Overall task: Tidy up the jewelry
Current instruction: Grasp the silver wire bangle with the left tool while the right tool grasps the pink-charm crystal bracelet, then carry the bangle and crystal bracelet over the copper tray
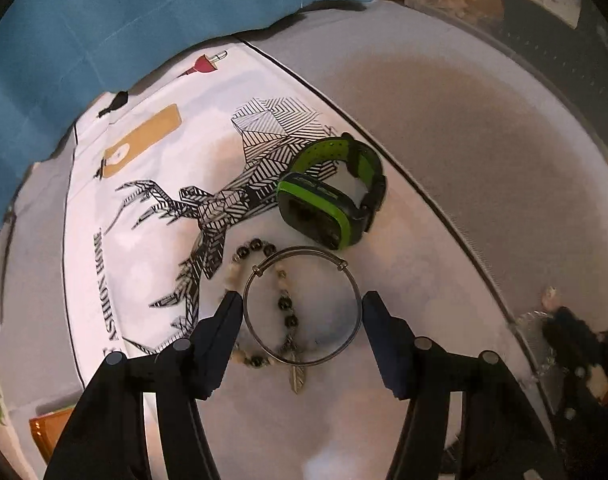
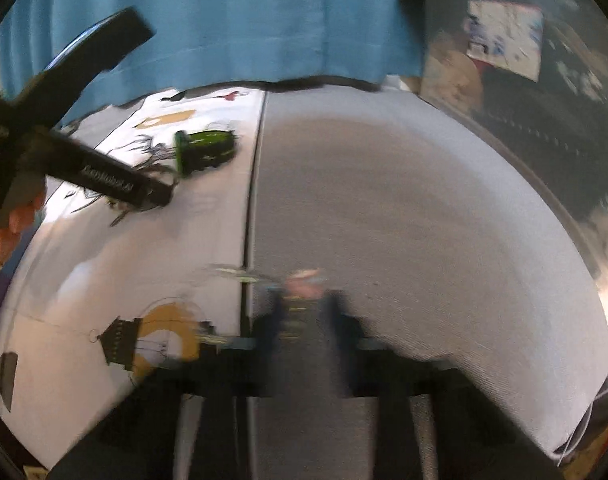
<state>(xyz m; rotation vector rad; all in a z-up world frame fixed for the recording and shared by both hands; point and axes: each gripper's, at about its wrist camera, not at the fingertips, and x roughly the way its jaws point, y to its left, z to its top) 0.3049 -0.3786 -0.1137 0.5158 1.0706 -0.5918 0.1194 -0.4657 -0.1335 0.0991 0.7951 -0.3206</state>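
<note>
The left hand-held gripper point(image 1: 301, 300) stands wide, its two dark fingers point(image 1: 223, 328) on either side of a thin metal bangle point(image 1: 301, 308) lying flat on the white printed cloth point(image 1: 143, 264); whether the fingertips touch the ring I cannot tell; a beaded bracelet point(image 1: 259, 292) of dark and pale beads lies partly under the bangle, with a small feather charm point(image 1: 297, 378) at its near edge; a green and black watch point(image 1: 330, 192) sits just beyond, on the deer print; the cloth borders a grey surface point(image 1: 464, 128); the right hand-held gripper point(image 2: 304, 312) is blurred, narrow, pinching something small that I cannot identify.
</note>
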